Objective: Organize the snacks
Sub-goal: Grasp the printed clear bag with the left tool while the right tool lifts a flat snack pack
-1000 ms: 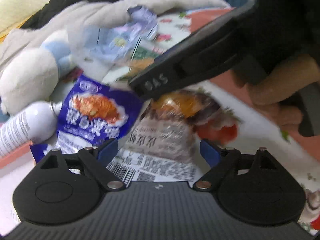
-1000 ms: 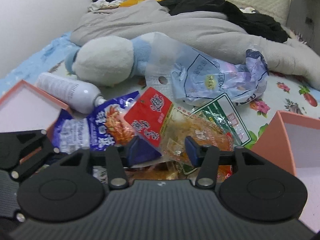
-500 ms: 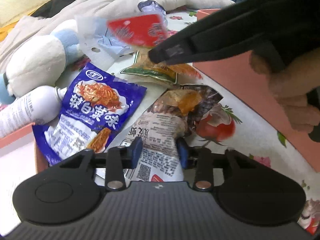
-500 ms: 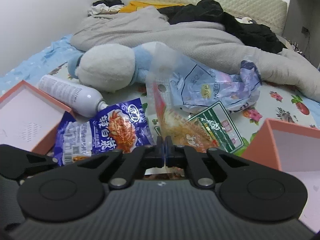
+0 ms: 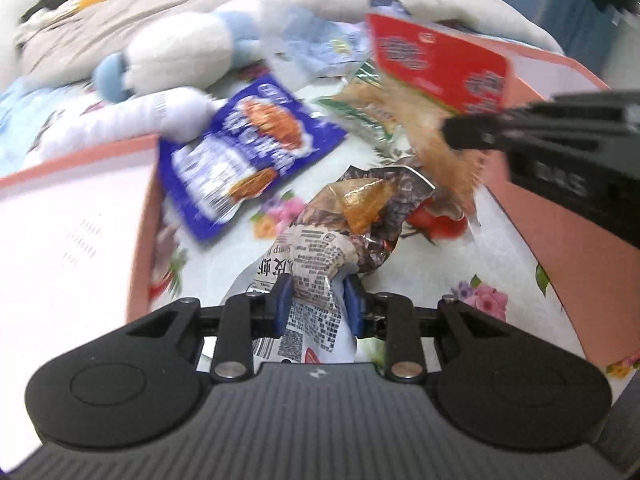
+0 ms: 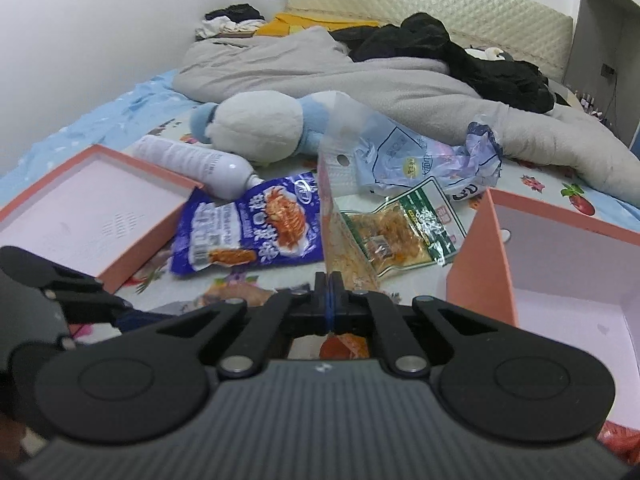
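Left wrist view: left gripper (image 5: 318,300) pinching newsprint snack pack (image 5: 316,268), near centre | right gripper (image 6: 328,294) clamped on red-topped snack pouch (image 6: 340,220), lifted beside pink box (image 6: 560,256) at right

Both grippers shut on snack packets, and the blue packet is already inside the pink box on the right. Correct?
Not quite. The blue packet lies on the bedsheet between the pink lid and the pink box, as the right wrist view shows. The left gripper and the right gripper are both shut on packets.
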